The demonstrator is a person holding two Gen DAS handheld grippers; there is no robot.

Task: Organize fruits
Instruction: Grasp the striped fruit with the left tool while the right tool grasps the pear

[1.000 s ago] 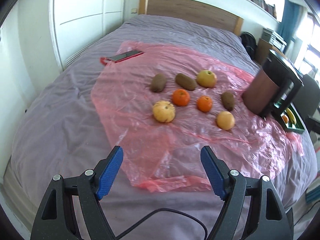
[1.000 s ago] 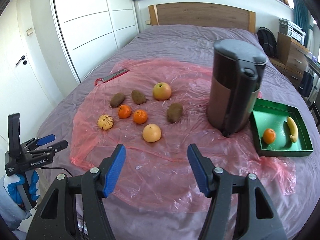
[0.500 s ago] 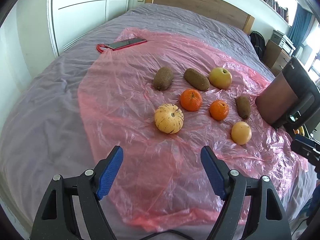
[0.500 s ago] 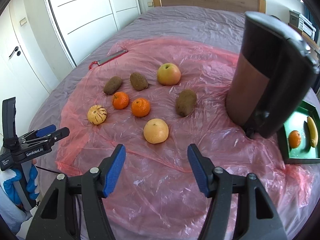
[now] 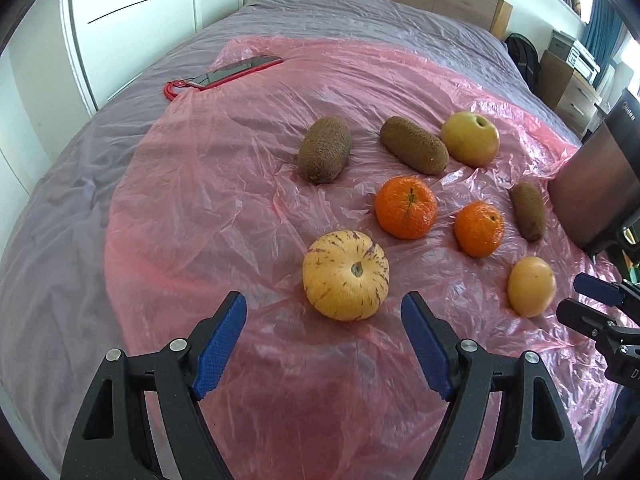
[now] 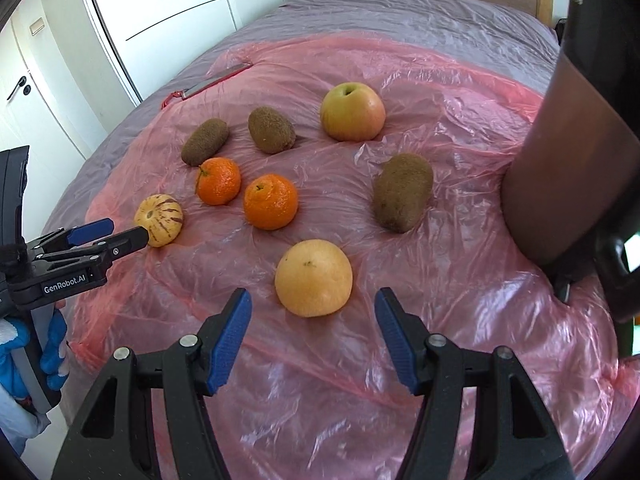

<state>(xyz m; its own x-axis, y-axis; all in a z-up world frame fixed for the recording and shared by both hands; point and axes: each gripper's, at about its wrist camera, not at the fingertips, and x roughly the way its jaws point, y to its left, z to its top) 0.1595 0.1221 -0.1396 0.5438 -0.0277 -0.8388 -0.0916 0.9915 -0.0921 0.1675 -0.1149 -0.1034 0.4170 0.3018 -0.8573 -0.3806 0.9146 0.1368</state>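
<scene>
A crinkled pink plastic sheet (image 5: pixel 224 184) covers the middle of a grey-purple bed (image 5: pixel 80 184), and all the loose fruit lies on it. Taking the round pale-yellow striped melon (image 5: pixel 345 275) as landmark: the left gripper (image 5: pixel 322 344) hangs just in front of it, blue-padded jaws spread apart and empty, the melon in line with the gap but beyond the tips. Behind the melon lie two round orange mandarins (image 5: pixel 405 207) (image 5: pixel 479 228), and further back three fuzzy brown oblong kiwis (image 5: pixel 325 149) (image 5: pixel 413 145) (image 5: pixel 528 211) and a yellow-green apple (image 5: pixel 470 139). To the melon's right sits a smooth pale-orange round fruit (image 6: pixel 314 277); the right gripper (image 6: pixel 313 336) hovers just short of it, jaws likewise wide and holding nothing. A tall dark brown-and-black appliance (image 6: pixel 576 152) stands far right of the melon, and a red-cased phone (image 5: pixel 236 70) lies far behind it to the left.
</scene>
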